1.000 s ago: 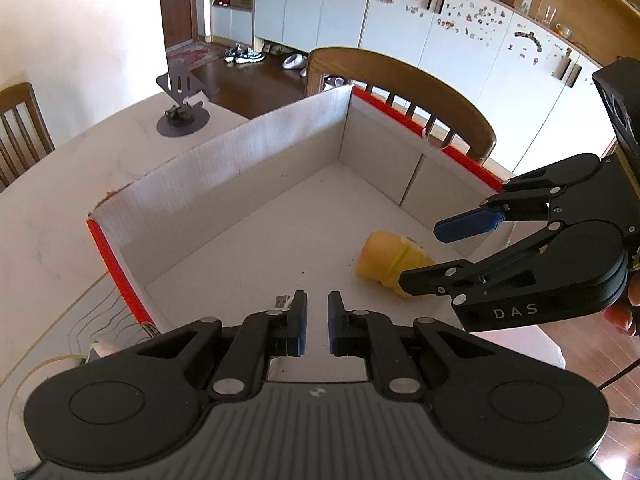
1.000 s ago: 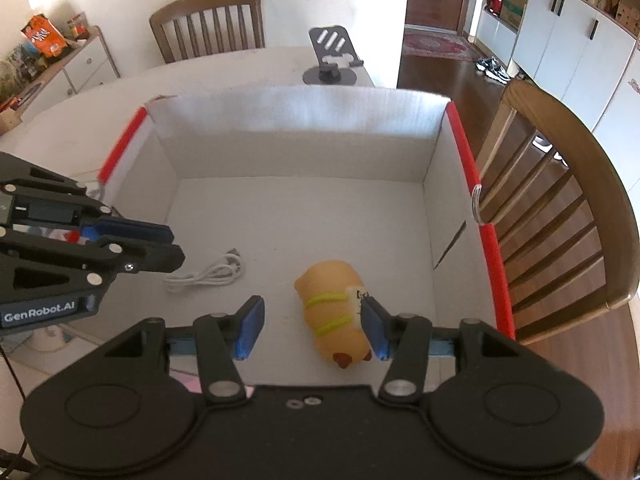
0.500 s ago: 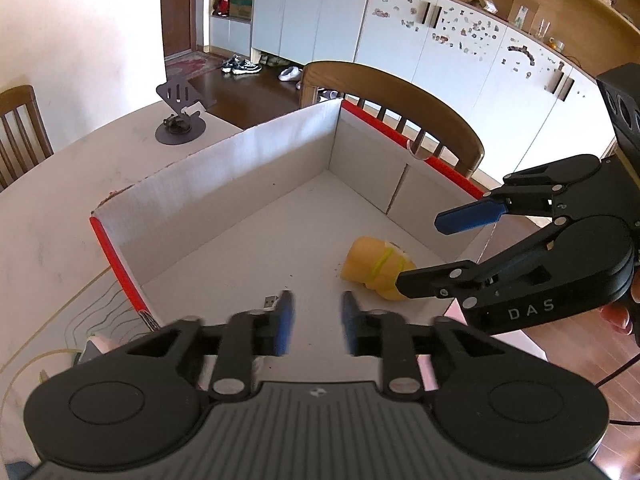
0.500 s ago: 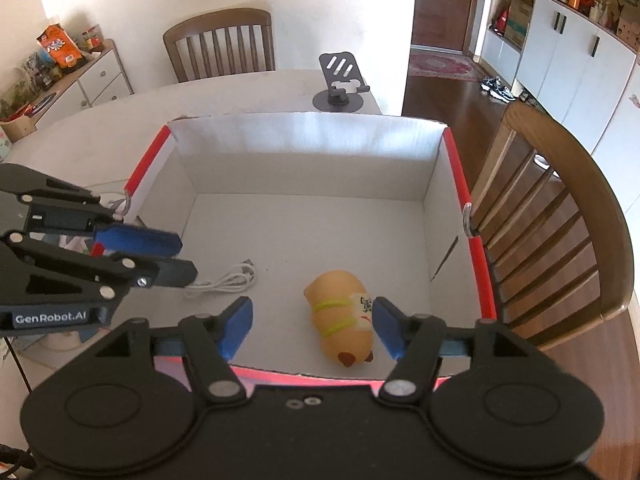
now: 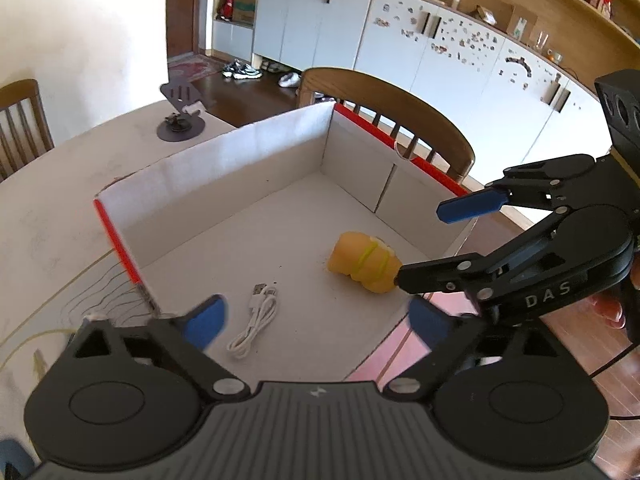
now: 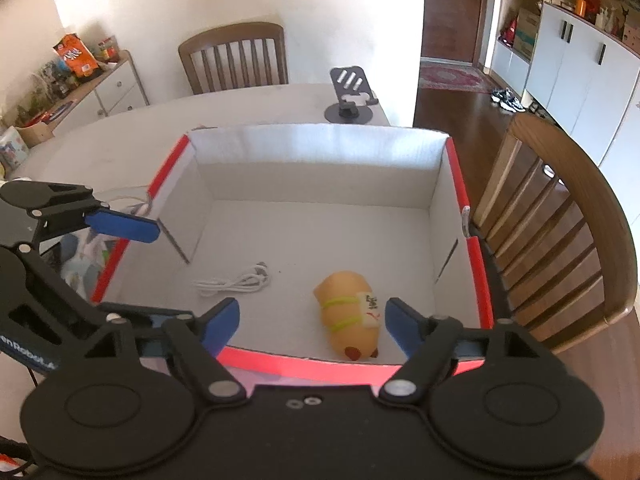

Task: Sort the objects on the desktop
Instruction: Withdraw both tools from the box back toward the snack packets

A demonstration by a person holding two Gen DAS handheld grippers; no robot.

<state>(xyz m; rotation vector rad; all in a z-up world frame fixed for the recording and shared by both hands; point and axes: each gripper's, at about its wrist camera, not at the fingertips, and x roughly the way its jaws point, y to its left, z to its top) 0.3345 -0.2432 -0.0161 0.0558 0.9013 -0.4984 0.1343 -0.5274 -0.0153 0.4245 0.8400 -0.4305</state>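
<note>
Left tongs (image 5: 316, 322) are pointing steeply downward, jaws standing wide apart after just opening; nothing is sitting between the blue pads (image 5: 206, 320). Right tongs (image 6: 312, 326) are pointing down at a like angle, jaws also just opening and standing apart, pads pressing on nothing. In the left wrist view the right tongs (image 5: 432, 240) are entering from the right edge, one finger above the other, with fingertips of the person's hand (image 5: 610, 306) showing behind the body. In the right wrist view the left tongs (image 6: 144, 268) are reaching in from the left edge.
</note>
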